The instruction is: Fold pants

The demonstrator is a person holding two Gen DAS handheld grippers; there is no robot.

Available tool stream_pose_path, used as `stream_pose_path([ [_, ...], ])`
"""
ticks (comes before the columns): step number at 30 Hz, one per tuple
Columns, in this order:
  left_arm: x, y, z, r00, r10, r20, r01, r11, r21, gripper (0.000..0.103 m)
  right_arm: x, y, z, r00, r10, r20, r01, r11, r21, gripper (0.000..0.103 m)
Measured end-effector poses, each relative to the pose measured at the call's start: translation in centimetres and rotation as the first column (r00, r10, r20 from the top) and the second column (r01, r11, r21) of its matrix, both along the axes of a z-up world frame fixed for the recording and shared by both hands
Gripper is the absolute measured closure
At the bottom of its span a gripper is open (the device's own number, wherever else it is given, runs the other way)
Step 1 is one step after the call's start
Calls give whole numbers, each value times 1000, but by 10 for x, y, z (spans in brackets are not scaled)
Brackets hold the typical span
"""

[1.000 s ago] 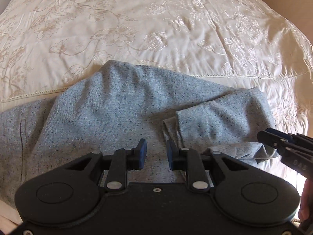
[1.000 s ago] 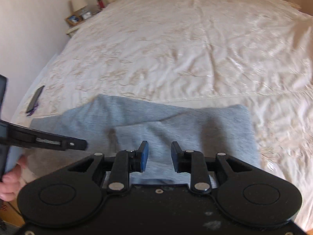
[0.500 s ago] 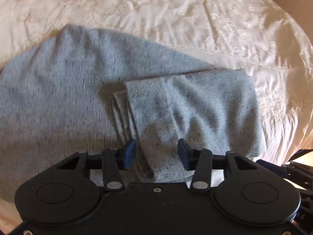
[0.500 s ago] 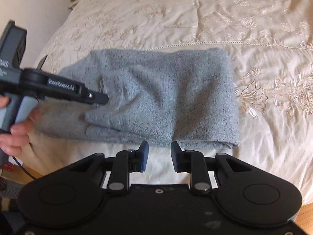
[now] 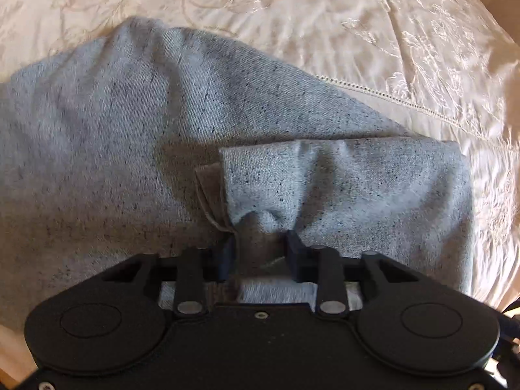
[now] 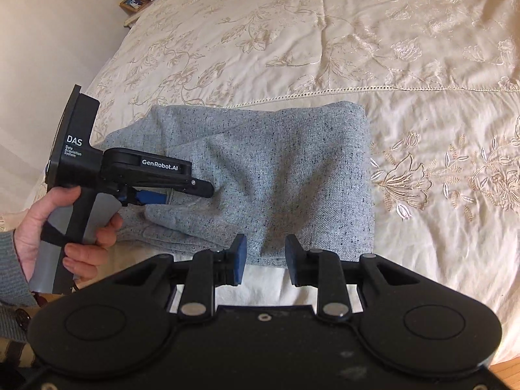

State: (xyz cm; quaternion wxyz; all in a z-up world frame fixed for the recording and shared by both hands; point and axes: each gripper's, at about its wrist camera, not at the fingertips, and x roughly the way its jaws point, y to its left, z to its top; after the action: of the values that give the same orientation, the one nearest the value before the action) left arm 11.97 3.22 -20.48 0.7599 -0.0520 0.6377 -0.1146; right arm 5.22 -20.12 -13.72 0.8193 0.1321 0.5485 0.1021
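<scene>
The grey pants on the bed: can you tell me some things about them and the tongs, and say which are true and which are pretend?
1. The grey pants lie on a cream bedspread. True.
2. The left tongs have fabric bunched between their fingers. True.
3. The right tongs are squeezing the pants. False: their fingers stand apart at the near edge of the pants.
4. The pants are spread out flat, unfolded. False: one layer is folded over another.
5. A person's hand holds the left tongs' handle. True.
</scene>
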Motion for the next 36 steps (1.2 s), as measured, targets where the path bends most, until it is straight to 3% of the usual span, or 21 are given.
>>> stream_pose_path([
  [2,-2,4,21,997,-38,70,39,999,-17,83,3,-5,6,1000,-2,27,2,1000,2,74],
  [5,-6,8,55,966,-142,215,133,989,59,83,19,-20,11,997,-26,70,27,1000,-10,74],
  [9,7,14,41,970,-194,145,188,981,56,79,54,-37,4,992,-84,97,85,996,-5,74],
  [12,6,8,14,975,-204,84,191,972,137,76,83,-36,-11,991,-72,112,79,995,-63,74],
  [15,0,13,5,978,-184,93,167,972,167,67,107,-37,-31,989,-94,118,103,992,-74,74],
  [19,-6,20,24,980,-130,151,93,969,231,67,132,-37,-68,997,-72,21,74,978,-192,74],
  [22,-20,29,48,974,-58,221,-4,963,271,70,125,-33,-49,995,-62,81,79,971,-224,74],
  [25,-32,32,60,976,6,218,-41,987,157,71,101,-19,-26,989,23,144,5,982,-188,74],
  [27,-37,25,49,986,8,167,-32,989,142,65,84,-5,-25,988,85,127,-63,984,-166,74],
  [30,-48,14,17,996,-34,85,13,970,242,64,55,17,-40,982,185,48,-174,969,-173,74],
  [32,-56,13,8,995,-49,84,26,966,258,64,40,27,-55,975,221,-20,-221,960,-174,74],
  [36,-60,24,33,991,-11,130,-20,971,237,64,25,37,-51,973,231,-16,-230,955,-188,73],
])
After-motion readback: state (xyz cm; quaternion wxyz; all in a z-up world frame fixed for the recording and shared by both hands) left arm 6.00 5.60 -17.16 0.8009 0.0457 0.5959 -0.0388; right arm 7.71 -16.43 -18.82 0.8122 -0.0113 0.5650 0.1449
